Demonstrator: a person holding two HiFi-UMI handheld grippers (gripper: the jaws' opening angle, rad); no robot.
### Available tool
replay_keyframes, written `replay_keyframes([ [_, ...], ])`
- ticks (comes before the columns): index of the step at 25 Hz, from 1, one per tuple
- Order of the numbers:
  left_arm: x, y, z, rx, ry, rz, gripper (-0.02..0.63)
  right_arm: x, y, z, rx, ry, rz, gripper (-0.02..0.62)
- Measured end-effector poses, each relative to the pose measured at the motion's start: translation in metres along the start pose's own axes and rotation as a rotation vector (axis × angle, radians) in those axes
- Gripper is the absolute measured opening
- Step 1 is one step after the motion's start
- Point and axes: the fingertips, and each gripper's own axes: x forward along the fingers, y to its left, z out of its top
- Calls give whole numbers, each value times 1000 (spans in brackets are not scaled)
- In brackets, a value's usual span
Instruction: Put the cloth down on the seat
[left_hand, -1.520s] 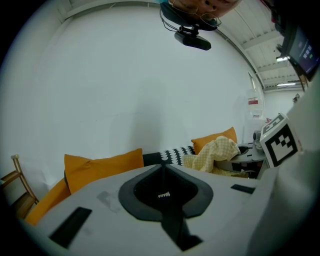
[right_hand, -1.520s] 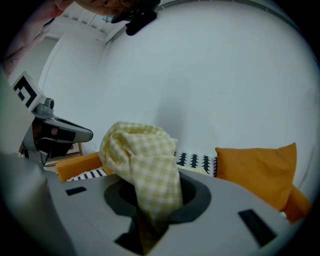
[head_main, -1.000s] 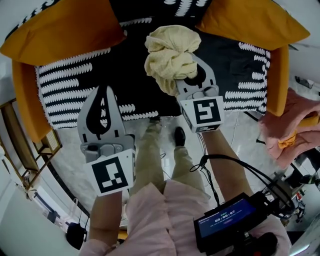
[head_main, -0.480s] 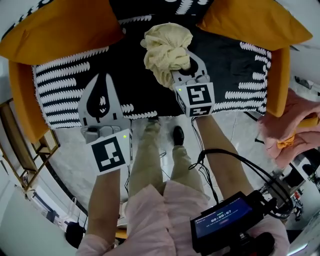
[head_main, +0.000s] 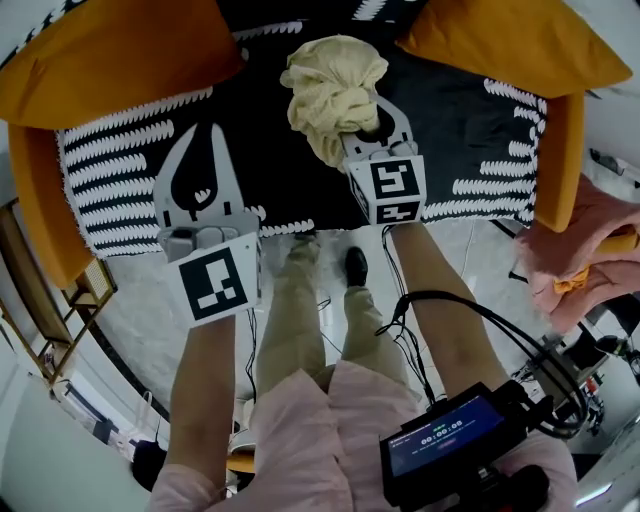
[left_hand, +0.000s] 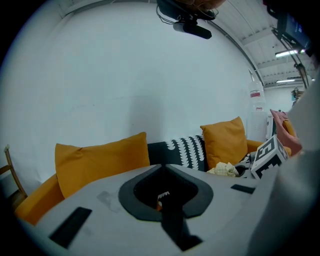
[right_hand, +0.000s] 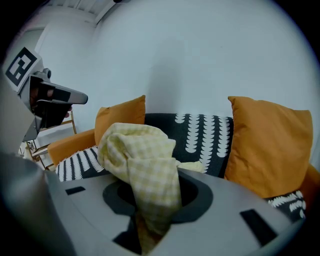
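A crumpled pale yellow checked cloth (head_main: 330, 80) hangs bunched in my right gripper (head_main: 366, 120), which is shut on the cloth above the middle of the sofa seat (head_main: 470, 130). The seat cover is black with rows of white marks. In the right gripper view the cloth (right_hand: 142, 160) spills up out of the jaws and hides the fingertips. My left gripper (head_main: 212, 135) hovers over the seat's left front part; its jaws are shut with nothing between them. In the left gripper view the left gripper (left_hand: 162, 197) points at the sofa back, and the cloth (left_hand: 223, 169) shows at the right.
Orange cushions lie at the back left (head_main: 110, 50) and back right (head_main: 500, 40), and the sofa has orange arms (head_main: 558, 160). A pile of pink fabric (head_main: 585, 250) sits to the right. A wooden chair (head_main: 40, 290) stands at the left. A small monitor (head_main: 440, 450) hangs at my chest.
Both grippers have moved forward, farther over the seat. The cloth went with the right gripper toward the sofa back and stays held.
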Motion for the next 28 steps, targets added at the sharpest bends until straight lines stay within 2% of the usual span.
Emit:
replay_keyframes([
  [4, 0, 1, -1, 0, 11, 0, 25, 6, 2, 2, -15, 22, 15, 145],
  [9, -3, 4, -1, -7, 17, 7, 25, 11, 11, -4, -57, 87, 69, 204],
  [18, -7, -7, -3, -1, 15, 6, 25, 4, 22, -33, -94, 186, 111, 207],
  [28, -25, -20, 11, 11, 6, -1, 25, -21, 30, -57, -146, 330, 167, 261],
])
